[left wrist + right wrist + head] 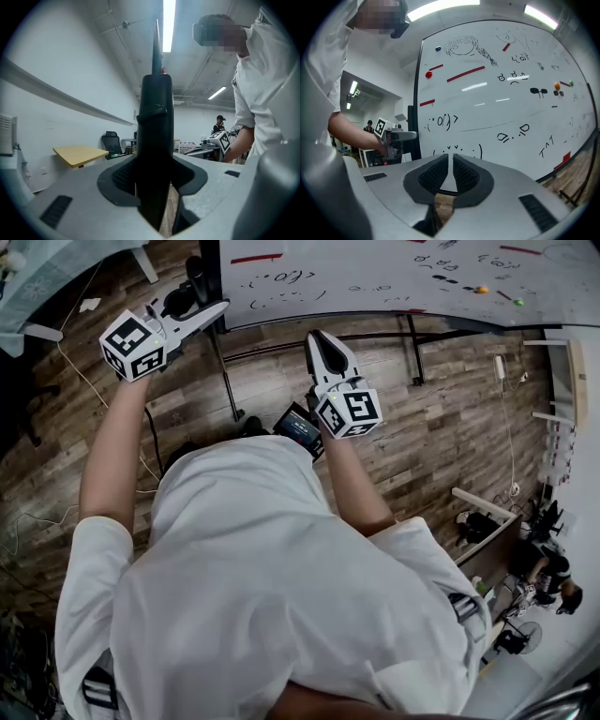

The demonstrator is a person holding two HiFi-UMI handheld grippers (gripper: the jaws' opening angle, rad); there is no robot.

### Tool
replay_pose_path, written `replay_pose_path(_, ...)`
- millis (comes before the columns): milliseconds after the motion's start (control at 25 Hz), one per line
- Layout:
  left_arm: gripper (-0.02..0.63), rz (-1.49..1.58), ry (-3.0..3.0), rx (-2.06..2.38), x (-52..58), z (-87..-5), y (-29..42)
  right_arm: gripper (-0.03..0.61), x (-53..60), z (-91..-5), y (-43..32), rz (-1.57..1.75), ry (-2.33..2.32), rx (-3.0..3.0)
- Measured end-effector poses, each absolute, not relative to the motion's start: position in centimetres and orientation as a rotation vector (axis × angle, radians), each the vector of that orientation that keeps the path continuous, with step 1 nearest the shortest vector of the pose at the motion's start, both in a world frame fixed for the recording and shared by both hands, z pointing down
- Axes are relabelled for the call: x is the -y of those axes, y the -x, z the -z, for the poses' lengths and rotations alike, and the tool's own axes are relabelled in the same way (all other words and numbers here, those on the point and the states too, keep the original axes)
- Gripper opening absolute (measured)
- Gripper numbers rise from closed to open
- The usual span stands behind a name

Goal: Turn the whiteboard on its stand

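The whiteboard (394, 277) with drawings and red magnets fills the top of the head view and faces my right gripper (451, 171) in the right gripper view as whiteboard (497, 93). My left gripper (199, 307) is at the board's left edge. Its jaws are shut on the black side post (157, 131) of the stand, with the board's thin edge (156, 42) rising above. My right gripper (317, 337) points at the board's lower edge, a little short of it. Its jaws are shut with only a slit between the pads (433, 176) and hold nothing.
The stand's black bars and legs (412, 343) run over the wooden floor (450, 427) under the board. Cables (84, 381) trail at the left. A white shelf (572, 381) stands at the right. A yellow table (79, 153), an office chair (111, 140) and a distant person (219, 124) show behind.
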State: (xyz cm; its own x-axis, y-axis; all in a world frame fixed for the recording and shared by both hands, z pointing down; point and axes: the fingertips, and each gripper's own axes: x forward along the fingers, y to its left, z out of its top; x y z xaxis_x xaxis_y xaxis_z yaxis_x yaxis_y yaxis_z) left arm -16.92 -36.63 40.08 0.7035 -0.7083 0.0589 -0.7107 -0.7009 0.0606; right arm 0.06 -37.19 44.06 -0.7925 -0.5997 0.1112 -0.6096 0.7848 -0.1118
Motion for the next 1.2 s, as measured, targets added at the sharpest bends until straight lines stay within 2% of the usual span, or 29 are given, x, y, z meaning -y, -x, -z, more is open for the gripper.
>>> replay_pose_path(1200,0.187,-0.115,-2.802,1.218,33.3,-38.2,17.5,0.021,34.0,-42.4,1.0,-0.240,-0.940,2.909)
